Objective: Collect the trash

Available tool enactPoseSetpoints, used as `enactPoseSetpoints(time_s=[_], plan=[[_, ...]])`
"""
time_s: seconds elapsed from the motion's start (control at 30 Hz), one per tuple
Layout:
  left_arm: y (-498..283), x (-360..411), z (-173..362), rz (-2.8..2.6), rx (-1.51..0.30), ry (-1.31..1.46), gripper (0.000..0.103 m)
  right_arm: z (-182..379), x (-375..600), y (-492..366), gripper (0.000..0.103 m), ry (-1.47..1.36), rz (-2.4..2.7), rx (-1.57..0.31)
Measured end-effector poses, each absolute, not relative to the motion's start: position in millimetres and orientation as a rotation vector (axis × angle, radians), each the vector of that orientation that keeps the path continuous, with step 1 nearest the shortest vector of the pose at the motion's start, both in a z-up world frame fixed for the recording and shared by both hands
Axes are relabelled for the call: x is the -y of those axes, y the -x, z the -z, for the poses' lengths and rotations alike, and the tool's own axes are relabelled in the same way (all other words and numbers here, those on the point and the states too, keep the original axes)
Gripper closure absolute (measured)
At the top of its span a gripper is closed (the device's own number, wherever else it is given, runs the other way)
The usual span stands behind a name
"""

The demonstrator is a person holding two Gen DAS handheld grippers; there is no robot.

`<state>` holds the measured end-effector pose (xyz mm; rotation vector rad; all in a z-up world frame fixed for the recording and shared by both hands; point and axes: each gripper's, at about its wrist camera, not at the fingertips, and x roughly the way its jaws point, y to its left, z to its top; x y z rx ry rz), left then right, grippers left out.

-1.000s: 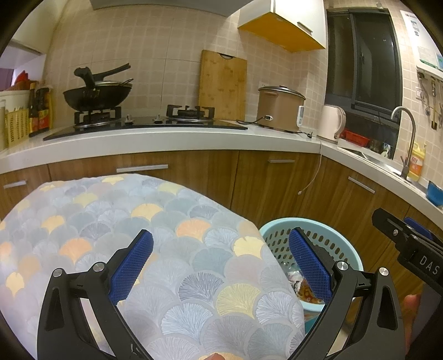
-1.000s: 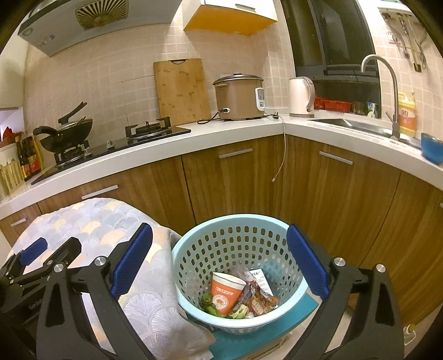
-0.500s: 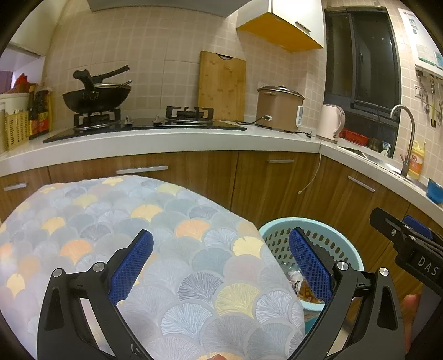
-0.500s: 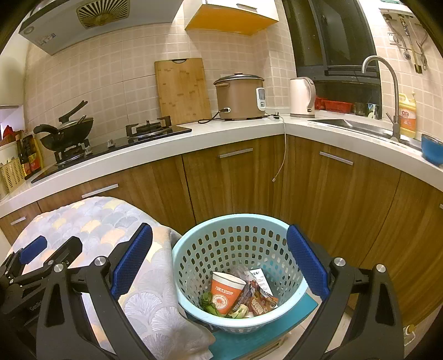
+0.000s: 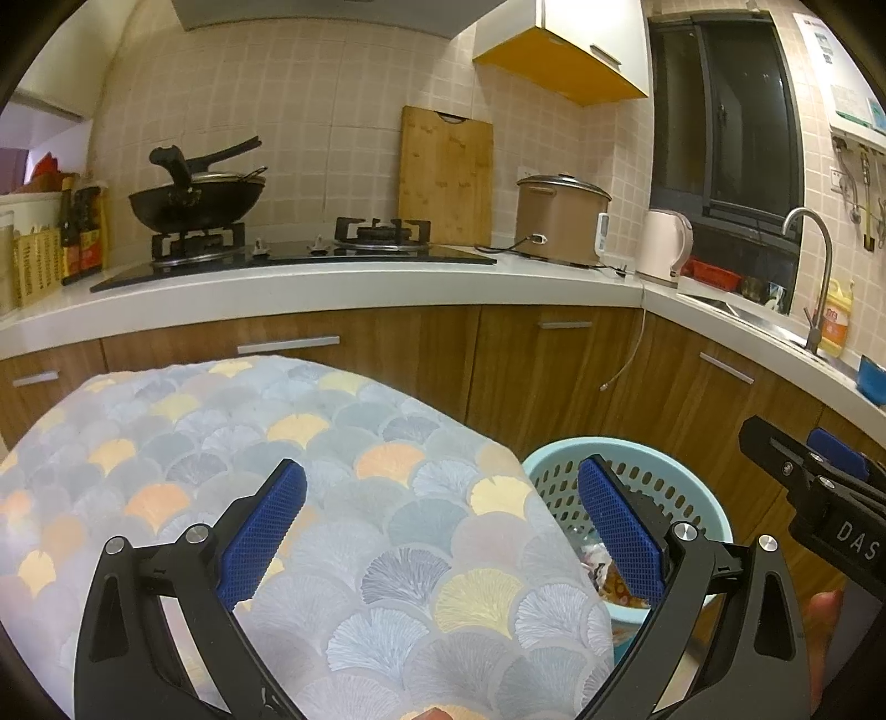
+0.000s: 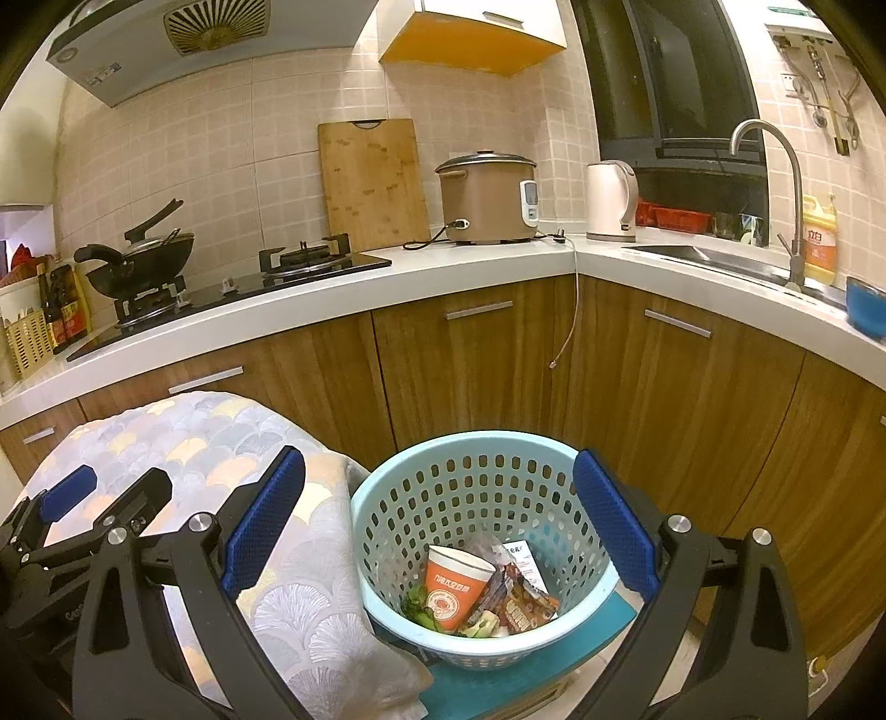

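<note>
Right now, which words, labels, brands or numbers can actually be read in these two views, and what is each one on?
"DAS": white letters on the right gripper body, cut off at the frame edge.
Orange paper cup in the blue basket: white print and a round logo, too small to read.
White slip and snack wrappers in the basket: unreadable.
Yellow detergent bottle by the sink: red label characters, blurred.
Wall notice: too small.

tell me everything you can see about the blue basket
The basket is round, pale blue plastic, its walls perforated with rows of small holes under a smooth rolled rim. It stands upright on a teal surface, beside the patterned cloth, in front of wooden cabinets. Inside lie an orange paper cup, snack wrappers and green scraps. Neither gripper touches it.
</note>
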<state>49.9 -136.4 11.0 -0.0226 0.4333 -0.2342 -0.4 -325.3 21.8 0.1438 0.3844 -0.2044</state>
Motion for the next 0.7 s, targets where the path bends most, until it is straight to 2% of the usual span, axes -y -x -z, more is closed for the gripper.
enactPoseSetpoints(time_s=[0.7], plan=[[-46.9,136.5,-14.4,0.206,-0.42,0.005,0.008,-22.3,324.0,-1.5,0.01,-0.143,0.188,-0.383]])
